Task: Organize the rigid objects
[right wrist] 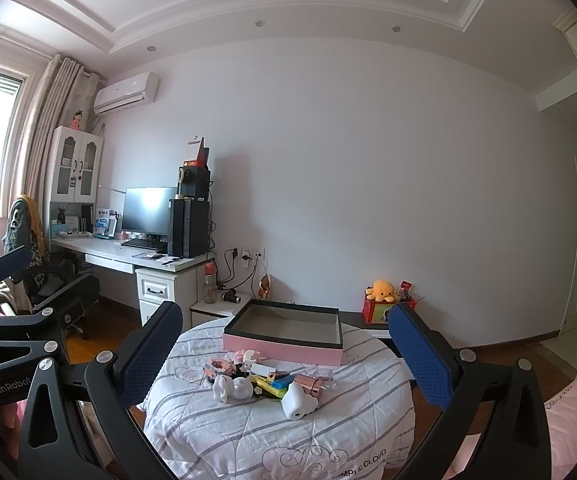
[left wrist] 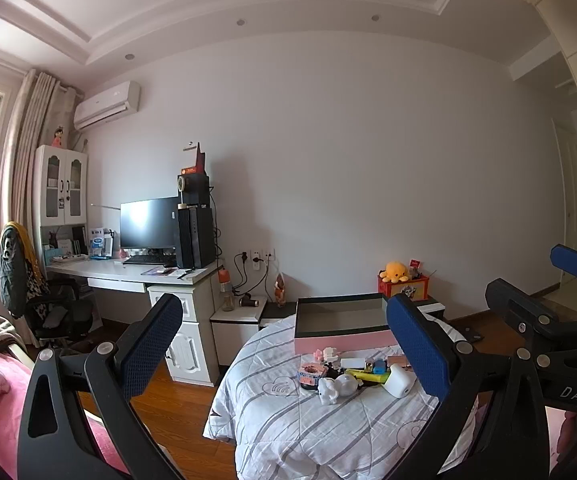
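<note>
Striped bench [right wrist: 224, 432] carries clutter before an empty pink box [right wrist: 288, 346]; both tongs [left wrist: 284, 346] [right wrist: 286, 350] gape wide, holding nothing, so best approach one outlying piece first.

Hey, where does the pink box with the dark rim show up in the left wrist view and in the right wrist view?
Left wrist view: the pink box sits right of centre at the far edge of the striped cover, its right end behind a blue pad.
Right wrist view: the pink box lies near centre, fully visible.
Shared landmark: the orange plush octopus beyond the box against the wall.
</note>
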`<act>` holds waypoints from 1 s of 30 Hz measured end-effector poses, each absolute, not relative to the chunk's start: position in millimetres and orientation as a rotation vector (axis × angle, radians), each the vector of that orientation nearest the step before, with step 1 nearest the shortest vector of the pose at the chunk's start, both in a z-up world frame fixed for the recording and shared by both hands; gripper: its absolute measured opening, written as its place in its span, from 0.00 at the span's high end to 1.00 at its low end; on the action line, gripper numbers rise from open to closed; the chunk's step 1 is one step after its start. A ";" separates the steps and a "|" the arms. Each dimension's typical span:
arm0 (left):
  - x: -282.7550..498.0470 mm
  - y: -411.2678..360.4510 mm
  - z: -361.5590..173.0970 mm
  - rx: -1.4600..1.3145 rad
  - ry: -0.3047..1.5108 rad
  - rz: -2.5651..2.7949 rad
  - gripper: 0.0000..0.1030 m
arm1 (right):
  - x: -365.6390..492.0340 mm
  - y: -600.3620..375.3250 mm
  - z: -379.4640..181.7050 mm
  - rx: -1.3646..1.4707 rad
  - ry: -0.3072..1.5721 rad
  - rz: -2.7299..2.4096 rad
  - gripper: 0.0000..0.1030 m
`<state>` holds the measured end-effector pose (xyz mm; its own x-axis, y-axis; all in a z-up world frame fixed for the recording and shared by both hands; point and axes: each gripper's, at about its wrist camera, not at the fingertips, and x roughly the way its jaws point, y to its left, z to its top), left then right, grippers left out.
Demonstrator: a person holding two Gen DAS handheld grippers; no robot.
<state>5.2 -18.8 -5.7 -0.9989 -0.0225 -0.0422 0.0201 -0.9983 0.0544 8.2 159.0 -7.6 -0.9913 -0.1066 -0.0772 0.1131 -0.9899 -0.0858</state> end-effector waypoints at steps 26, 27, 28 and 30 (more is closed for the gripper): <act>4.7 -18.1 -12.1 0.057 -0.091 -3.106 0.00 | 3.1 155.5 -12.6 0.114 0.151 -3.035 0.00; 4.7 -18.0 -12.2 0.058 -0.091 -3.106 0.00 | 3.6 154.7 -12.7 0.115 0.151 -3.035 0.00; 4.6 -17.9 -12.3 0.058 -0.090 -3.106 0.00 | 3.8 154.4 -12.8 0.115 0.150 -3.035 0.00; 5.1 -17.9 -13.1 0.057 -0.088 -3.105 0.00 | 3.9 155.0 -13.1 0.114 0.149 -3.036 0.00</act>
<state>5.1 -17.9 -13.1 -0.9987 -0.0361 -0.0355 0.0340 -0.9978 0.0575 3.9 155.0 -13.1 -0.9922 -0.0960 -0.0797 0.1033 -0.9902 -0.0940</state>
